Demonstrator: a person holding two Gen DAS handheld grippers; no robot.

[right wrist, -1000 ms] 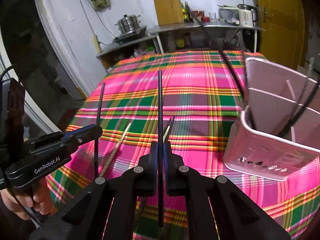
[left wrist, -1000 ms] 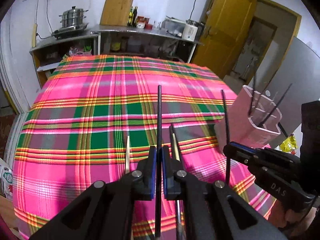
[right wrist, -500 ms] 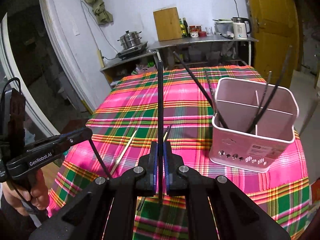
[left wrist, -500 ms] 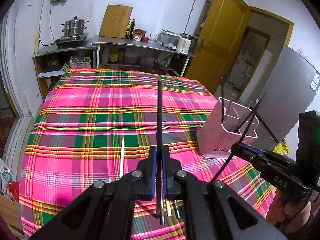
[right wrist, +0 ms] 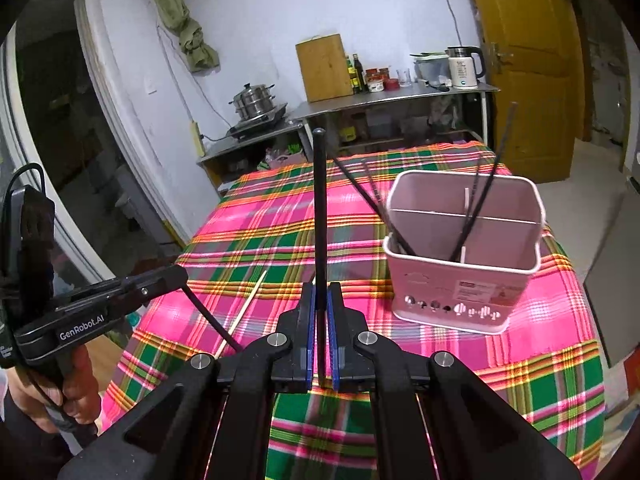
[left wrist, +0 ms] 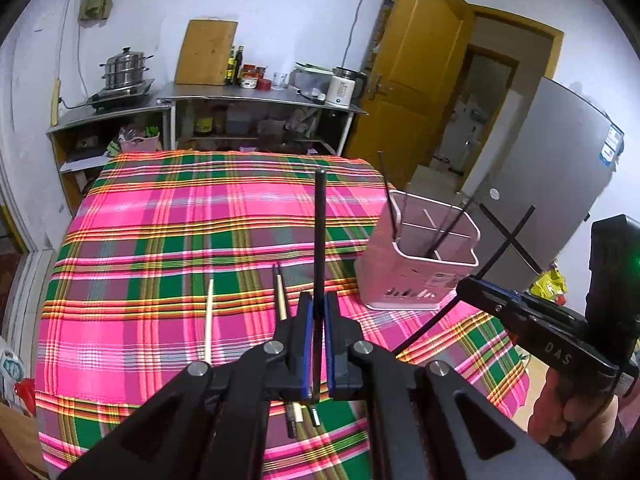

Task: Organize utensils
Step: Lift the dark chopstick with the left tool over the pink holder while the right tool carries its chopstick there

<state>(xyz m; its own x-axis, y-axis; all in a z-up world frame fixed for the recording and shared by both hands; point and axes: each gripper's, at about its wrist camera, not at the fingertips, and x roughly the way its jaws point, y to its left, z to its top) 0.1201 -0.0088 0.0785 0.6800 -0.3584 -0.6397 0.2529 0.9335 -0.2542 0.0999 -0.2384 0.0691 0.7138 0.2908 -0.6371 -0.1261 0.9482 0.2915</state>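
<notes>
So each gripper is clamped on one black chopstick: left gripper (left wrist: pixel 315 344) and right gripper (right wrist: pixel 320 336) both hold theirs upright, probably for dropping end-first into the pink holder (right wrist: pixel 460 276) at 2 o'clock. Loose chopsticks (left wrist: pixel 208 320) lie on the plaid tablecloth (left wrist: pixel 160 240) around 10 o'clock; the exact count is hard to tell.

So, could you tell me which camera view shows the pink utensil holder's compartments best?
The right wrist view: the pink utensil holder sits near and central, dividers and black chopsticks plain. The left wrist view shows it smaller, off to the right.

Holder (left wrist: pixel 416 276) on table (left wrist: pixel 140 216), right; loose chopsticks (left wrist: pixel 208 316) left.
</notes>
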